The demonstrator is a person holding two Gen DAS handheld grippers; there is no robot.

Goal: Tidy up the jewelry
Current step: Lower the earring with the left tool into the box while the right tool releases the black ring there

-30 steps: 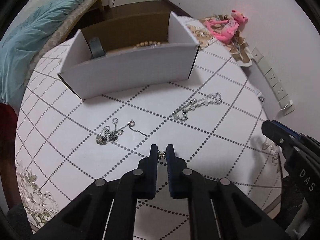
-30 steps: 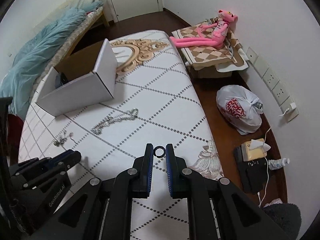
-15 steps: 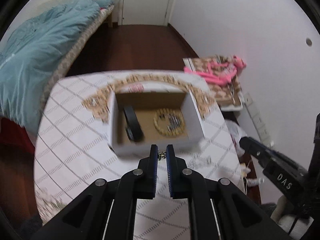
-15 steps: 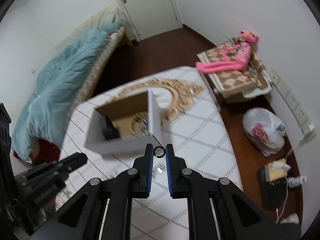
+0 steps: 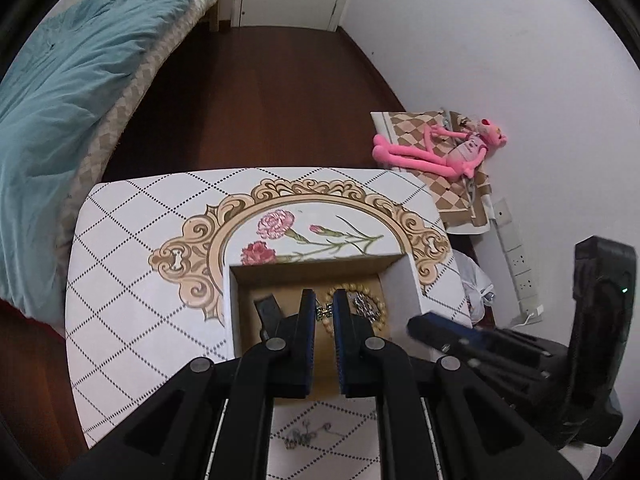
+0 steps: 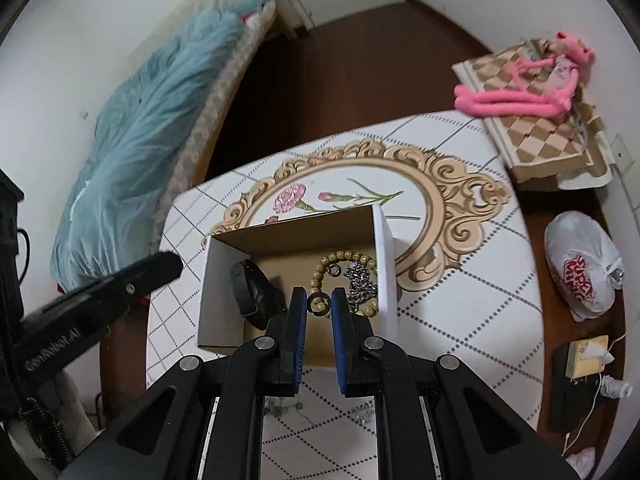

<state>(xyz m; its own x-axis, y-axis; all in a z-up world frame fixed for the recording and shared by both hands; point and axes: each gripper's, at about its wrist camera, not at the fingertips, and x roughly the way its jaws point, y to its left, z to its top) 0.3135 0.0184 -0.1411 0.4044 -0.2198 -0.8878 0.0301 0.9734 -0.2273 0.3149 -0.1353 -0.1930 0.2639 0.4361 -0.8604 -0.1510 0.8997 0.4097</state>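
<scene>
Nearest the left wrist camera, the left gripper [image 5: 324, 314] is pinching a small metal trinket [image 5: 323, 313] between its blue-lined fingertips, too small to name more closely. The right gripper [image 6: 319, 305] is likewise nipping a dark ring [image 6: 319, 304] upright between its tips. Both claws are hovering directly over the open cardboard box [image 6: 384, 256], so each held piece is lying straight above the box floor and not out to either side; the coming release looks to turn on that vertical line, and neither hand seems clearly nearer. Below the right gripper's tips, a wooden bead bracelet [image 6: 344, 258] is lying flat with another dark ring [image 6: 333, 270] and a silver chain [image 6: 360, 282] inside its loop, while a black band [image 6: 248, 290] is leaning toward the box's left wall. The box is sitting on the patterned table [image 6: 460, 320], its long axis running left to right across both views. Behind the grippers, toward the cameras, loose chains [image 5: 306, 436] are waiting on the tabletop, so sorting appears unfinished.
</scene>
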